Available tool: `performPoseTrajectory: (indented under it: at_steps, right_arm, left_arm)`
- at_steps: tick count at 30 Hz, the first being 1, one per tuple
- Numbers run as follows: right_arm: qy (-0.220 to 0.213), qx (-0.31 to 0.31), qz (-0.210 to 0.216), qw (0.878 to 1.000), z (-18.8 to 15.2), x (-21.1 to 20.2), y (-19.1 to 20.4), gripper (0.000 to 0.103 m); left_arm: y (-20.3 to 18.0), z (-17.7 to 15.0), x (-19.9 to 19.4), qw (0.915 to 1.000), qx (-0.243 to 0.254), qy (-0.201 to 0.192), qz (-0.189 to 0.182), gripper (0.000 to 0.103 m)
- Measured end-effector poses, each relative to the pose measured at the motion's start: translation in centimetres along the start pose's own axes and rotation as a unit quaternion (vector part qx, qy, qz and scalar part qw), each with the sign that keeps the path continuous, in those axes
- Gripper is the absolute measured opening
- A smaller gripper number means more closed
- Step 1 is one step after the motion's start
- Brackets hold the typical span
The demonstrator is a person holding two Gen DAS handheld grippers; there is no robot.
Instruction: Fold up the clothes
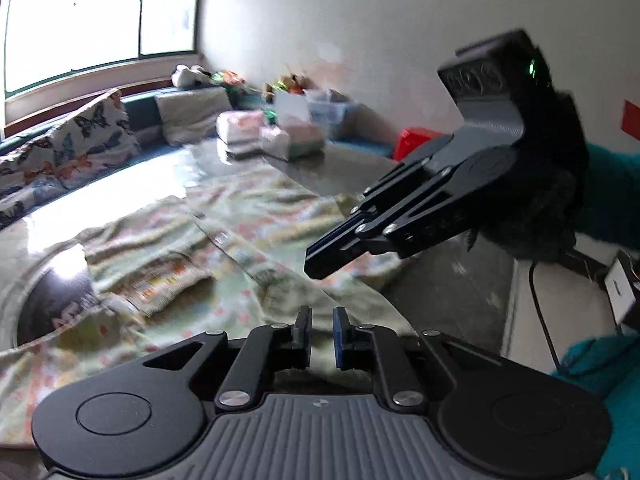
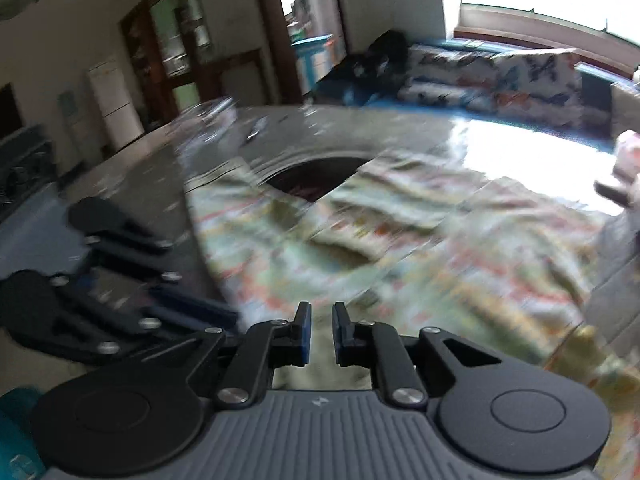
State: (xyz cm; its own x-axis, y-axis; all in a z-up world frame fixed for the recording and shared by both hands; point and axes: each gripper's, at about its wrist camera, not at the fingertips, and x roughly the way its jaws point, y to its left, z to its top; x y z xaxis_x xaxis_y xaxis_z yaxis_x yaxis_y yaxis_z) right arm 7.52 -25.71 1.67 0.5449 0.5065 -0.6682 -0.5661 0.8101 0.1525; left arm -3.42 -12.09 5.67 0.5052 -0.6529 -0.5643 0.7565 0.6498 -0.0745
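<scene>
**Both grippers hovering at the near edge of the spread garment**

The left gripper (image 1: 322,330) is hanging just above the near hem of the floral garment (image 1: 248,216), its jaws standing a narrow gap apart. Cloth is showing through that gap, but it is lying below the pads, not pinched between them, so nothing is being gripped. The right gripper (image 2: 322,328) is sitting in the same posture beside it: jaws slightly parted, fabric visible behind the slot, no fold caught. In the left wrist view the right gripper (image 1: 320,260) is appearing ahead and to the right, tilted down toward the cloth edge.

The garment is lying flat on the glossy bench (image 1: 168,168), stretching away in front of both grippers, which suggests it has been laid out as the base for a fold. The two grippers being side by side at one edge fits a two-corner pick-up, though that is a judgement only.

The fabric is pale green with small orange and pink prints, soft and wrinkled, with one flap (image 1: 168,276) already doubled over ahead and to the left of the left gripper. Motion blur is smearing the pattern in the right wrist view.
</scene>
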Motion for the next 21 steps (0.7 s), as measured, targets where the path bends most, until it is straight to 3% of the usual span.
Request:
performPoseTrajectory:
  at_steps: [6,9,17,21]
  right_arm:
    - [0.003,0.003,-0.033,0.999,0.4,3.4,-1.6,0.01]
    - [0.019,0.004,-0.039,0.999,-0.1,4.6,-2.2,0.011]
    - [0.032,0.004,-0.036,0.999,-2.5,2.5,-2.2,0.017]
    - [0.035,0.0,-0.044,0.998,-3.7,1.5,-1.9,0.021]
  left_arm:
    - [1.0,1.7,1.8,0.9992,-0.033,-0.016,0.015,0.012]
    - [1.4,1.7,3.4,0.9987,-0.046,0.001,0.022,0.012]
    - [2.3,-0.1,5.5,0.9961,-0.07,0.051,0.018,0.012]
    - [2.0,-1.0,5.4,0.996,-0.068,0.055,0.016,0.012]
